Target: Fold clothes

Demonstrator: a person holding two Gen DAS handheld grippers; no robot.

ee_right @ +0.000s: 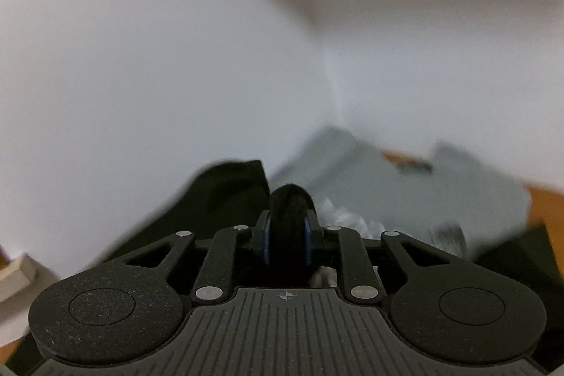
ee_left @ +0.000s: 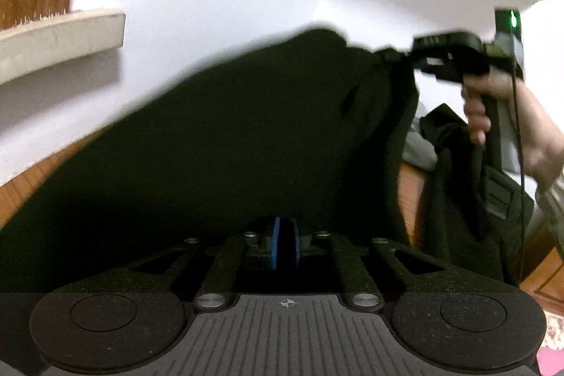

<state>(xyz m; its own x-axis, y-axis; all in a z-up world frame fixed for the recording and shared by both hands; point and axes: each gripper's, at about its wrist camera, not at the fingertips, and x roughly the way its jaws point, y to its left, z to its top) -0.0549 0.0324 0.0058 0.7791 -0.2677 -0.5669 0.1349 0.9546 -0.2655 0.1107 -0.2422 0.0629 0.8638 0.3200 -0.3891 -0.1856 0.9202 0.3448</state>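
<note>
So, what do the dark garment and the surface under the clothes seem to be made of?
The dark garment looks like soft matte knit fabric, perhaps cotton: it drapes in folds without shine. The surface looks like orange-brown wood or wood veneer; the blur leaves that open.

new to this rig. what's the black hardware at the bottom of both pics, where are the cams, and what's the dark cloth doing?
There is no robot here. A person holds a two-finger clamp tool in each hand, and each tool carries a fisheye camera that looks forward along its fingers. The black hardware at the bottom of each picture is that tool's own body.

The left wrist view shows the left tool, jaws shut on a dark garment held up in front of a white wall. Further right in the same view is the person's hand with the right tool pinching another part of that garment.

The right wrist view shows the right tool clamped on a bunched fold of it. Behind it, a grey garment lies on a wooden surface.
</note>
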